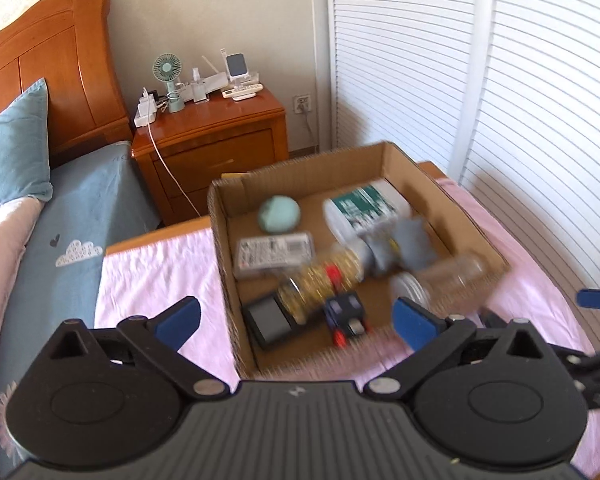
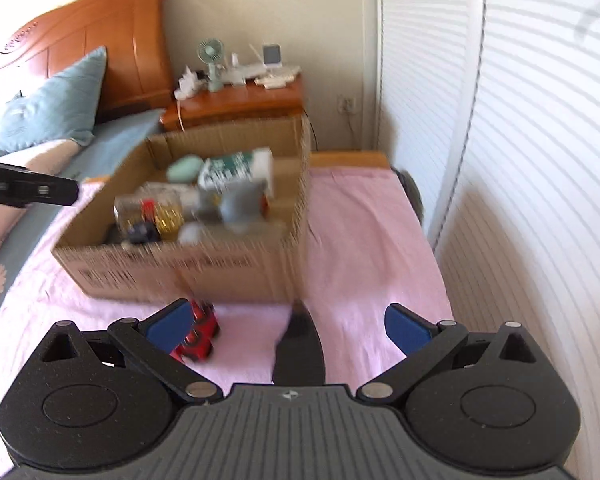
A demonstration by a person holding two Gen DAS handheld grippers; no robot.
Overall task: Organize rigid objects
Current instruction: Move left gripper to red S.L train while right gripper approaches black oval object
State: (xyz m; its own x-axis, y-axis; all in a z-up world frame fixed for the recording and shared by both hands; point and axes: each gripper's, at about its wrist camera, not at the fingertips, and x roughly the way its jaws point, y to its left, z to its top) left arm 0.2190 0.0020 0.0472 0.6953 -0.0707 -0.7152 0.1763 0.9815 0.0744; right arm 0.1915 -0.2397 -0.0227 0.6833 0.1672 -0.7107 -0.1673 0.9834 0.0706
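The cardboard box (image 1: 220,216) sits on the pink cloth (image 1: 156,280) that covers the surface, beside the bed (image 1: 72,216). Inside it lie a mint oval case (image 1: 279,209), a white barcode-labelled pack (image 1: 274,255), a white-and-green bottle (image 1: 364,204), a jar of gold bits (image 1: 320,290), a clear jar (image 1: 440,280), a dark flat device (image 1: 269,322), a small dark-blue toy car (image 1: 346,316) and a grey item, blurred. Outside the box, a red toy car (image 2: 198,334) and a dark rounded object (image 2: 299,350) rest on the cloth near its front wall. The left tongs (image 1: 298,320) hover spread apart over the box's near side, holding nothing. The right tongs (image 2: 288,326) are likewise released above the cloth, the red car just beside their left pad.
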